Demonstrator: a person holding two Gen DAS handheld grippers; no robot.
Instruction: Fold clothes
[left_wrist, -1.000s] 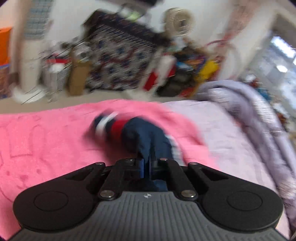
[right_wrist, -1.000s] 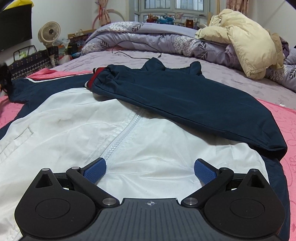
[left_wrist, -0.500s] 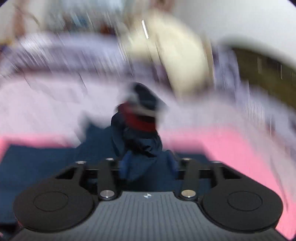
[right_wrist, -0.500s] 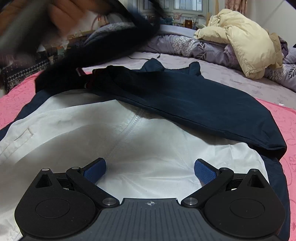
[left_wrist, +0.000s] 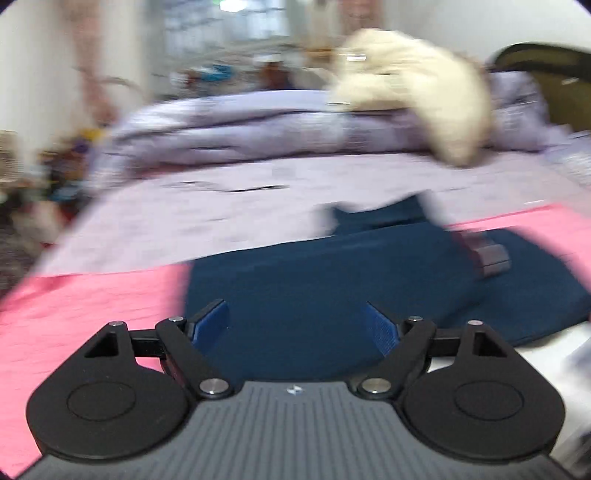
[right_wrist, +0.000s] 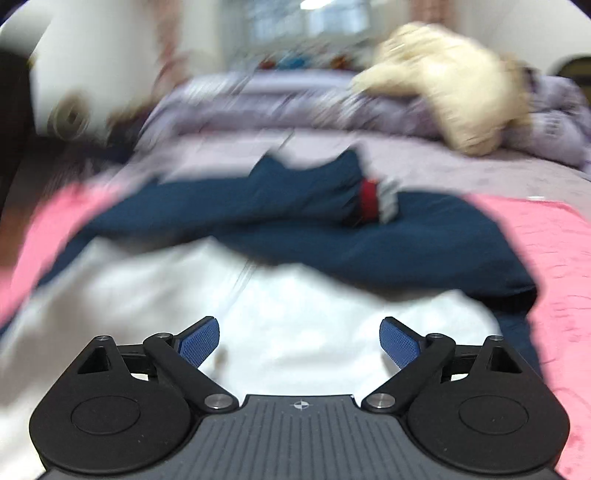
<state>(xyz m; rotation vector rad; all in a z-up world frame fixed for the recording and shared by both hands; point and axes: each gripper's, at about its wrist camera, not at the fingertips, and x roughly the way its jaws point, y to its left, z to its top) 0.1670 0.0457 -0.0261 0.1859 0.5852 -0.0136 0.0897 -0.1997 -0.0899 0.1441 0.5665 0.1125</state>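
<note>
On a pink blanket (right_wrist: 546, 258) over the bed: a navy-and-white jacket (right_wrist: 295, 306), lying spread out, front up. Lower body white, with a pale zipper (right_wrist: 242, 275) running up the middle; upper part and sleeves navy. One navy sleeve (right_wrist: 280, 199) folded across the chest from the left side, ending in a striped cuff (right_wrist: 373, 201) with a red band and a pale band. Beneath it a second navy sleeve, laid across the other way. Both views smeared by motion blur, so fine detail of the cloth hard to read.

Left gripper (left_wrist: 297, 323): spread wide, blue pads well apart, nothing between them, hovering over navy cloth (left_wrist: 332, 288) near the pink edge; whether touching the fabric, cannot tell. Same cuff visible at right, blurred to grey.

Right gripper (right_wrist: 299, 339): likewise spread wide and empty, poised above the white panel close to the zipper line.

Beyond the jacket: a lilac sheet (left_wrist: 184, 218), a rumpled lilac quilt (left_wrist: 258, 125) and, on top of it, a cream padded coat (right_wrist: 458, 88).
</note>
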